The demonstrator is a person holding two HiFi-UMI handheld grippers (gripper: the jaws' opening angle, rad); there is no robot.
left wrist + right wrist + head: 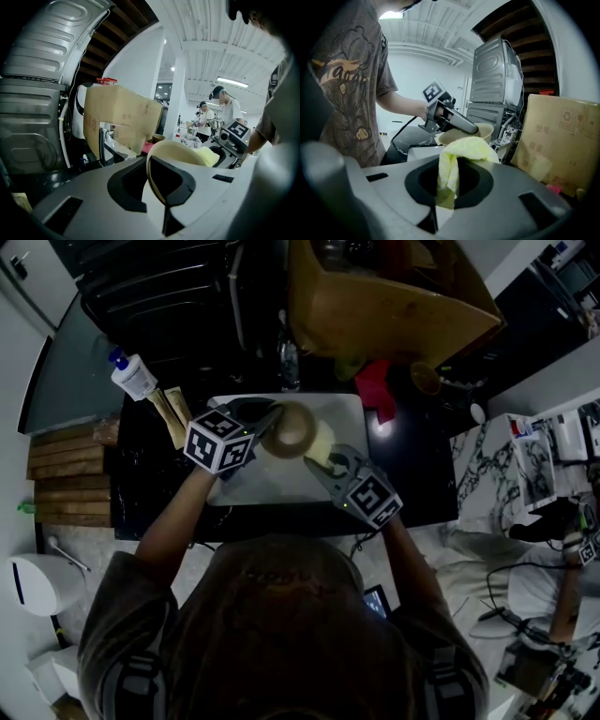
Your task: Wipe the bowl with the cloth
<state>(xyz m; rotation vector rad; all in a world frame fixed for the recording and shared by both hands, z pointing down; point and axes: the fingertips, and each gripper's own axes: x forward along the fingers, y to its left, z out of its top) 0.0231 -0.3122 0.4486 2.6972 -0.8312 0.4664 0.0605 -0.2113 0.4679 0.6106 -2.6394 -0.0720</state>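
Observation:
A tan bowl [289, 430] is held up over the white tray [272, 488], tilted on its side. My left gripper [265, 424] is shut on the bowl's rim; in the left gripper view the bowl [176, 151] fills the space between the jaws. My right gripper [323, 458] is shut on a yellow cloth [319, 440], which touches the bowl's right side. In the right gripper view the cloth [461, 150] hangs from the jaws right in front of the bowl [461, 133], with the left gripper [450, 118] on the rim beyond it.
A large cardboard box [384, 301] stands behind the tray. A red object [377, 390] and a small cup [425, 378] lie to the back right on the dark counter [412, 465]. A white bottle [133, 376] stands at the back left. Other people work far right.

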